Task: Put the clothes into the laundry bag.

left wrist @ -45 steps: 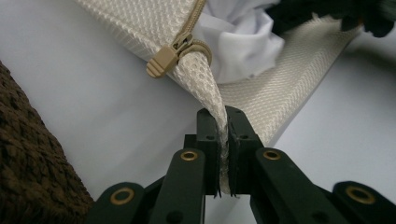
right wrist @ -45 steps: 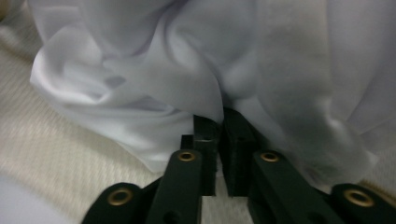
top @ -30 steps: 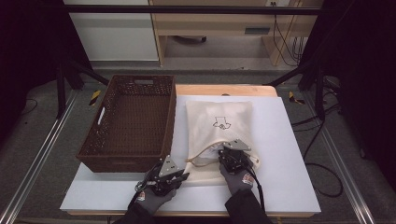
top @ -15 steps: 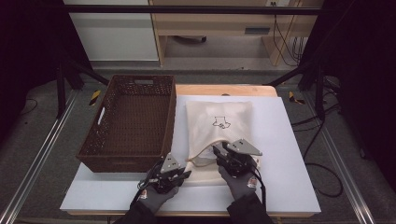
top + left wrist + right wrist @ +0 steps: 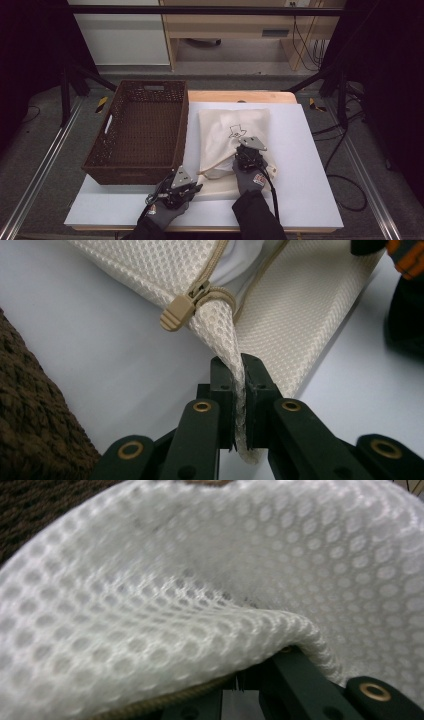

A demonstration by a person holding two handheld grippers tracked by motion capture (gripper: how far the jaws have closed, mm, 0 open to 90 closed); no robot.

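White table top [image 5: 310, 165], one, on a wooden bench; grey floor and metal rails either side. Dark shelving and cables at the back.

One brown wicker basket [image 5: 137, 132] on the left half of the table, hollow, handle slots in the near-left and far walls. Its right wall runs just beside the bag's left edge.

One cream mesh laundry bag [image 5: 232, 132], lying flat right of the basket, small dark hat print on top. Zip edge at the near end, part open, white lining showing in the gap. One tan zipper pull [image 5: 176, 313], sitting at the bag's near-left corner, clear of the jaws.

Two hand-held grippers, both gloved hands at the near table edge.
- Left gripper [image 5: 239, 390]: jaws clenched on a pinched fold of mesh at the corner just below the zipper pull. Basket weave at the left edge of the left gripper view.
- Right gripper [image 5: 248, 156]: over the bag's near-right part, nose into the opening. In the right gripper view mesh drapes over the jaws and hides the tips; can't tell whether it's clamped or released.

Grippers near each other, not touching.
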